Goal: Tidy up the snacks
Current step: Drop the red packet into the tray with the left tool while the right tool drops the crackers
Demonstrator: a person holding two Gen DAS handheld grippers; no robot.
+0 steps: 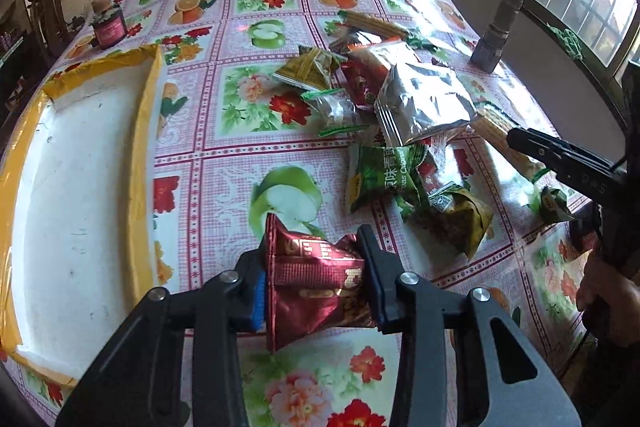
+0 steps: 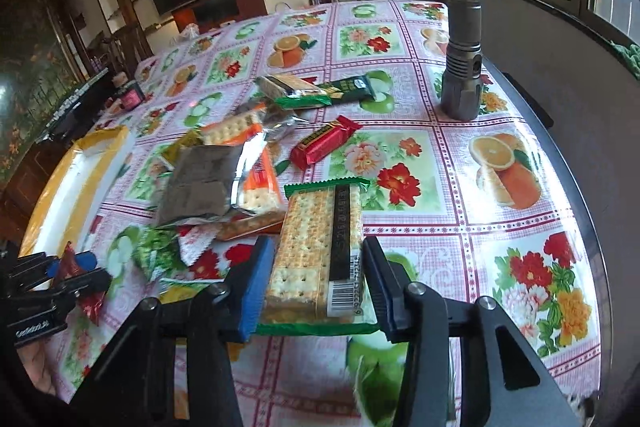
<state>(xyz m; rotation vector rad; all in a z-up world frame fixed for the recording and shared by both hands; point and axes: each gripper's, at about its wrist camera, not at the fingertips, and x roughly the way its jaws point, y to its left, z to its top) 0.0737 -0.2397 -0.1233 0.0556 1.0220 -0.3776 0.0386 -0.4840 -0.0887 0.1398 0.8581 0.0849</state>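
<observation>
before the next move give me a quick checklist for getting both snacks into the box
1. Left gripper jaws pinch the red snack packet on both sides: ok.
2. Right gripper jaws around the cracker pack: ok; the right-hand pad's contact cannot tell.
3. Red packet lifted clear of the tablecloth: cannot tell.
4. White box with yellow taped rim shows bare floor for a drop: ok.
5. Path from the left gripper to the box free of loose packets: ok.
6. Cracker pack free of the snack pile beside it: cannot tell.
</observation>
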